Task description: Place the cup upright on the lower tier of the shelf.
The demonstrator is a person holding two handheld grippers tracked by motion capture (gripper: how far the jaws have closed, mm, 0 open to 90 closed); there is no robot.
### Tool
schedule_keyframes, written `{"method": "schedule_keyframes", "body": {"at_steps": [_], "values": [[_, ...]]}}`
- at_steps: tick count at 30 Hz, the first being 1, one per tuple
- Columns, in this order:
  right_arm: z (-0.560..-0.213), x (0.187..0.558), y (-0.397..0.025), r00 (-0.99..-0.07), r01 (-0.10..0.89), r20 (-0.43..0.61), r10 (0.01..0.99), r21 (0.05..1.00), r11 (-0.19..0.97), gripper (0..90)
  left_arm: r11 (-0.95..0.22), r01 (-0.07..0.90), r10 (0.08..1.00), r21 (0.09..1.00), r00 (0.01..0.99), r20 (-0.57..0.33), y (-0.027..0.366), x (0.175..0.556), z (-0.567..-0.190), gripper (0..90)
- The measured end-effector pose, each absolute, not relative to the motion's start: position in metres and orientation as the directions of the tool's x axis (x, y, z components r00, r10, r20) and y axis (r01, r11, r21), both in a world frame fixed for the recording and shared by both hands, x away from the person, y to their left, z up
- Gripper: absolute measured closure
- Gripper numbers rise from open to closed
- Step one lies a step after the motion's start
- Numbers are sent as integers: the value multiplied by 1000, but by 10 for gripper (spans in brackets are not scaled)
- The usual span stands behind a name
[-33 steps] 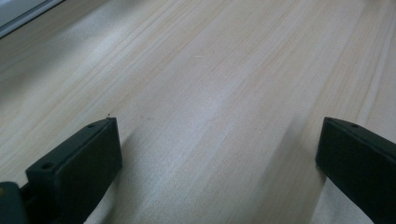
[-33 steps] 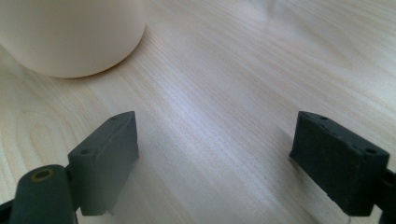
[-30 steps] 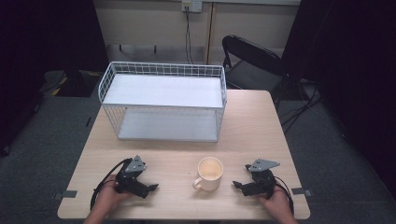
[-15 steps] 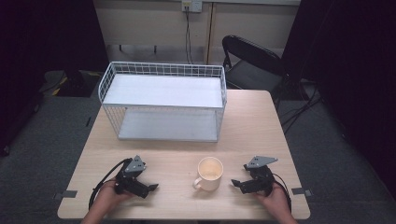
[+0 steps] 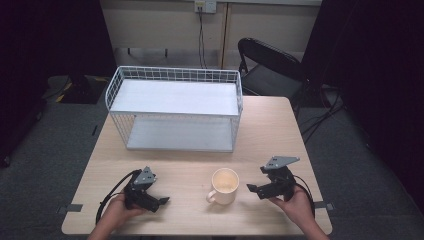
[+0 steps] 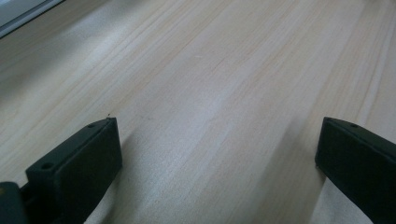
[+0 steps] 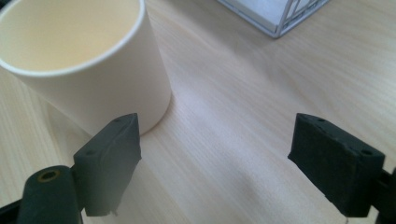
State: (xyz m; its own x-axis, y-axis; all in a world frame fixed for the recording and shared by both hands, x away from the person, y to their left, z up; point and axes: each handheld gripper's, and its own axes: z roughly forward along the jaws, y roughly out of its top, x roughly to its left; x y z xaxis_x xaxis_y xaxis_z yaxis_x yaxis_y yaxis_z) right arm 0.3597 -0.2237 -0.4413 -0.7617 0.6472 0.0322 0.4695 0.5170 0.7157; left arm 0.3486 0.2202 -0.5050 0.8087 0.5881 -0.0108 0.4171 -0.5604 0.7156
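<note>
A cream mug [image 5: 224, 185] stands upright and empty on the wooden table [image 5: 270, 130], its handle toward the near left. My right gripper [image 5: 252, 189] rests just to its right, open, jaws pointing at the mug. In the right gripper view the mug [image 7: 88, 60] sits close ahead at the left, just beyond the left jaw, with nothing between the fingers. My left gripper [image 5: 162, 201] lies at the near left of the table, open, pointing right toward the mug. The left gripper view has bare wood [image 6: 210, 93] between its jaws.
A white wire basket rack [image 5: 175, 107] with two shelves stands at the back of the table; its corner [image 7: 280, 18] is in the right gripper view. A black chair [image 5: 272, 65] stands behind the table at the right. Tape marks both near table corners.
The right gripper has lifted slightly and edged toward the mug. The left gripper has stayed in place.
</note>
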Motion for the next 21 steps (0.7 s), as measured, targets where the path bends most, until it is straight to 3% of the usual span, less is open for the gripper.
{"method": "schedule_keyframes", "body": {"at_steps": [21], "values": [[-405,364,-206,-784,451,42,620,725,521,157,-561,417,589,715,808,-10,220,349,-505,0]]}}
